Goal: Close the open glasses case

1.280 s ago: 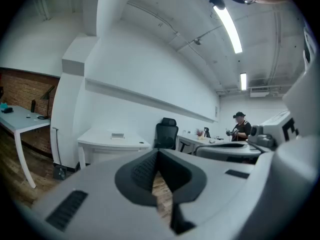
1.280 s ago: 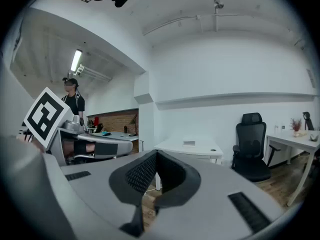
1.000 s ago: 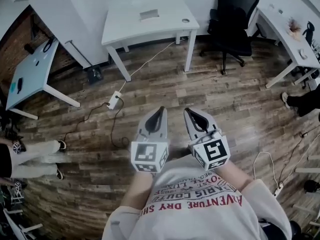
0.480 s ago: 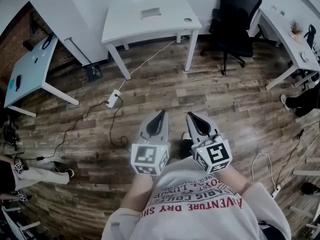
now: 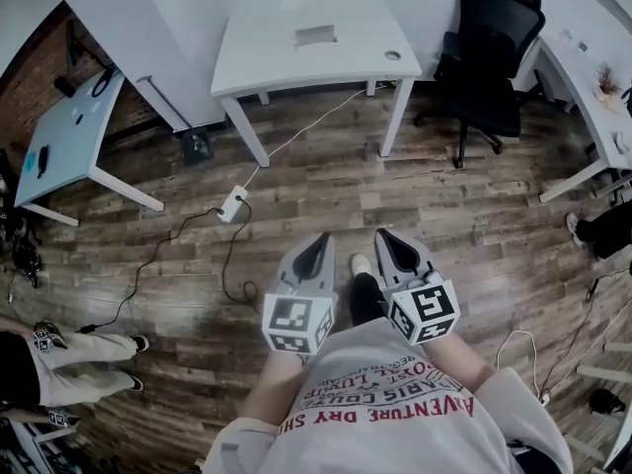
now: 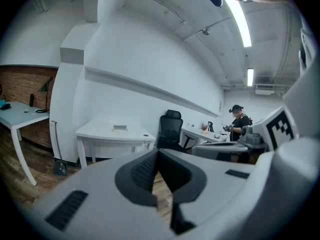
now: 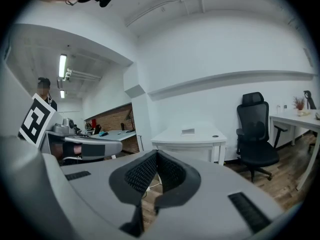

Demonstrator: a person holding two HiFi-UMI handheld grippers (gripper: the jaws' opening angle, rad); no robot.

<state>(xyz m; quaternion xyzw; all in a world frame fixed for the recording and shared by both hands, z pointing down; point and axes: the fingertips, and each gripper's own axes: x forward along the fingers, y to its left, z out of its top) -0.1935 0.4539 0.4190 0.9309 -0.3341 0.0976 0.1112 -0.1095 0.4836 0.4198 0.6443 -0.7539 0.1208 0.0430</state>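
Observation:
A small grey flat thing (image 5: 315, 36) lies on the white table (image 5: 296, 67) at the far side of the room; it is too far off to tell whether it is the glasses case or whether it is open. It also shows in the left gripper view (image 6: 120, 128) and the right gripper view (image 7: 188, 131). My left gripper (image 5: 321, 237) and right gripper (image 5: 383, 235) are held side by side in front of my chest, above the wooden floor, well short of the table. Both are shut with nothing between the jaws, as seen for the left gripper (image 6: 158, 151) and the right gripper (image 7: 156, 153).
A black office chair (image 5: 489, 57) stands right of the white table. A power strip (image 5: 233, 203) with cables lies on the floor ahead. Another table (image 5: 64, 136) is at the left and a desk (image 5: 592, 87) at the right. A person's legs (image 5: 69, 363) show at lower left.
The whole view has shifted forward and slightly right toward the white table. The person at the left has stepped along. Both grippers keep their pose and stay shut.

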